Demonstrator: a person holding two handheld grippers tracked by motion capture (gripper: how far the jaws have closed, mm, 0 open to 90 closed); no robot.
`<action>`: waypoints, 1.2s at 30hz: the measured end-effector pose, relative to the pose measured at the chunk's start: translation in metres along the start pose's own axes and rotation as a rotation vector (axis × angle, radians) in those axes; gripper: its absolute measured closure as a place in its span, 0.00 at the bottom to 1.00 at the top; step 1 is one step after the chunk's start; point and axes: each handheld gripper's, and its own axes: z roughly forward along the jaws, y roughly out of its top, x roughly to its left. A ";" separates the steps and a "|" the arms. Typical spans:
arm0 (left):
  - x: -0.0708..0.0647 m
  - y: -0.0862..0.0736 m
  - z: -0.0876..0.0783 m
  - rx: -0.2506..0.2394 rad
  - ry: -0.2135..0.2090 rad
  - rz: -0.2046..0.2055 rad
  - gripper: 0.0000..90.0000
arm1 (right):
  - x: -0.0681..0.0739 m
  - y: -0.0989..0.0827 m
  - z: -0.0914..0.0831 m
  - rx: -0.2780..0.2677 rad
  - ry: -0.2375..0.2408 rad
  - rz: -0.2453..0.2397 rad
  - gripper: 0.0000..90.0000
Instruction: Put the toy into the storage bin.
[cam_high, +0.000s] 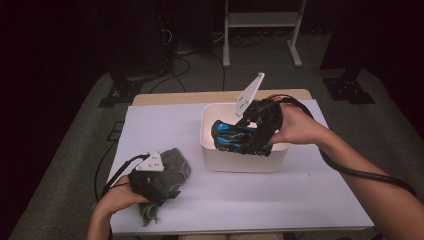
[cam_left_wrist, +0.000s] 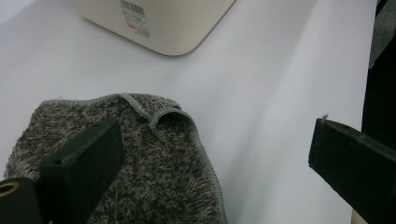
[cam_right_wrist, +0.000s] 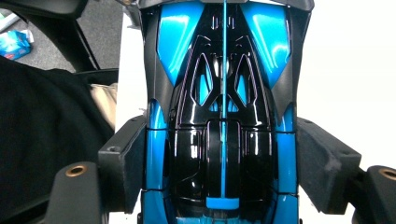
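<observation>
A shiny blue and black toy car (cam_right_wrist: 223, 116) is the thing being handled. It sits squeezed between the two black jaws of the right gripper (cam_right_wrist: 223, 172), one jaw pressed on each side of its body, so this gripper is clamped on the car. In the high view the toy car (cam_high: 232, 136) is over the open top of a white bin (cam_high: 243, 162), partly down inside it, and it lies level with its length pointing to the left. The right gripper (cam_high: 250, 142) comes in from the right side of the bin, and the person's right hand (cam_high: 296, 126) is wrapped around it. A grey three-cornered plate (cam_high: 250, 94) sticks up from the top of this gripper. The bin stands on a white table (cam_high: 260, 200), near the far edge. Well apart from the bin, at the near left of the table, lies a fuzzy grey cloth (cam_left_wrist: 140, 172). The left gripper (cam_left_wrist: 210, 177) is low over it with its jaws wide apart, holding nothing. One jaw is over the cloth and the other is over bare table. In the high view the left hand (cam_high: 117, 197) holds that gripper on top of the cloth (cam_high: 175, 162).
</observation>
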 end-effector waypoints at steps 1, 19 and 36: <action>0.000 0.000 0.000 0.001 0.001 -0.001 0.03 | -0.003 0.000 0.000 -0.001 -0.003 0.003 0.28; -0.001 -0.002 0.001 0.006 -0.006 -0.005 0.03 | -0.045 -0.015 0.002 0.002 -0.028 0.085 0.28; 0.000 -0.001 0.001 0.013 -0.008 0.004 0.03 | -0.073 -0.025 0.025 0.045 -0.021 0.129 0.28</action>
